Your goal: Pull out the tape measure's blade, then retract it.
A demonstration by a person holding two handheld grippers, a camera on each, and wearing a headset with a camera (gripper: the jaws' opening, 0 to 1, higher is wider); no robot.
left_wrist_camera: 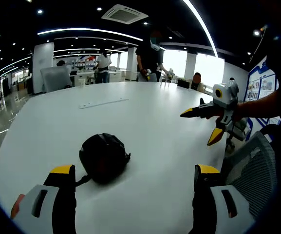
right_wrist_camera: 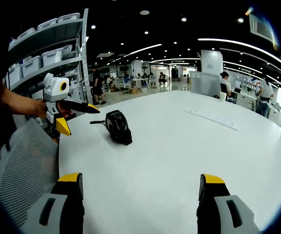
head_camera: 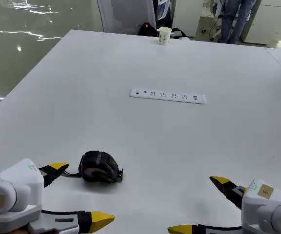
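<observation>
The left tongs (head_camera: 81, 193) gape wide and hold nothing. The tape (head_camera: 99, 166), a dark round case, lies on the white desk (head_camera: 179, 141) just ahead of them, close beside the far jaw tip. The right tongs (head_camera: 198, 204) stand just as wide, also empty, well apart from the tape at the near edge. Farther out, a power strip (head_camera: 167, 95) lies mid-desk. A cup (head_camera: 164, 35) stands at the far edge.

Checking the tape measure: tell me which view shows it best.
The left gripper view: the tape measure sits closest and largest, near the centre. The head view shows it smaller, from above; the right gripper view shows it small and farther off.
</observation>
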